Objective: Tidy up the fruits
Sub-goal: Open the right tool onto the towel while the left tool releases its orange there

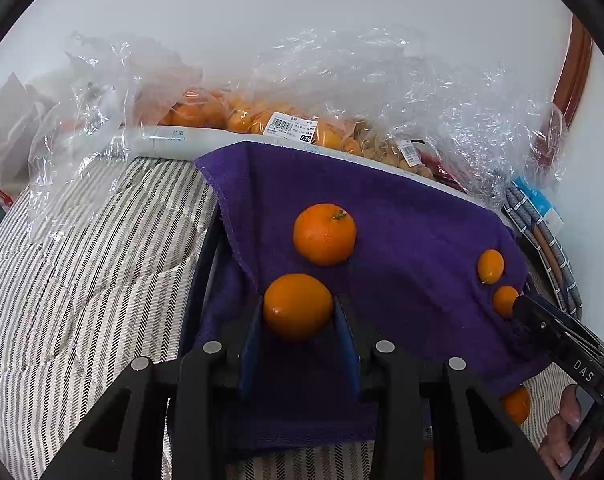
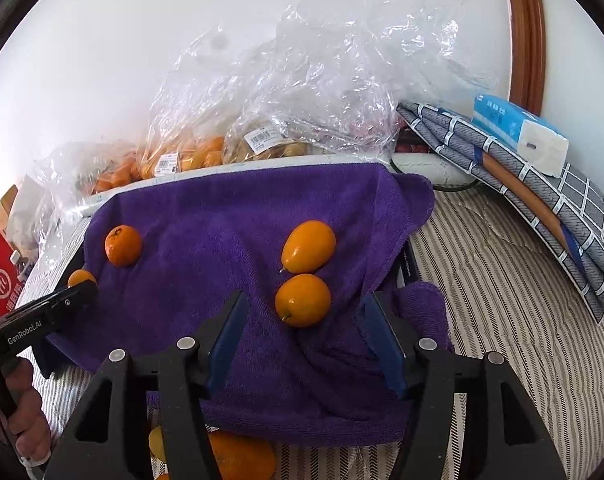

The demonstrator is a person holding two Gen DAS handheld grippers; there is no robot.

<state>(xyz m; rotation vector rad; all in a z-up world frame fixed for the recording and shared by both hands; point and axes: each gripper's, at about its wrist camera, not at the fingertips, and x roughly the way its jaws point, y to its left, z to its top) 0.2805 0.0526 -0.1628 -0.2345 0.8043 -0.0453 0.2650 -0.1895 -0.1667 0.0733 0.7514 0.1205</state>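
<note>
A purple towel [image 1: 401, 216] covers a raised surface on the bed. My left gripper [image 1: 298, 312] is shut on an orange [image 1: 298, 306] just above the towel; a second orange [image 1: 324, 234] with a stem lies behind it. Two kumquats [image 1: 490, 266] lie at the towel's right. In the right wrist view my right gripper [image 2: 303, 320] is open around the near kumquat [image 2: 303, 300], fingers apart from it; the other kumquat [image 2: 309, 246] lies just beyond. The stemmed orange [image 2: 122, 245] and the left gripper [image 2: 82, 286] show at the left.
Clear plastic bags of oranges [image 1: 206, 112] and other fruit [image 2: 262, 144] sit behind the towel against the white wall. A folded grey quilt [image 2: 541, 200] with a tissue pack [image 2: 517, 132] lies at right. More fruit [image 2: 238, 456] lies below the towel's front edge on the striped bedding [image 1: 82, 280].
</note>
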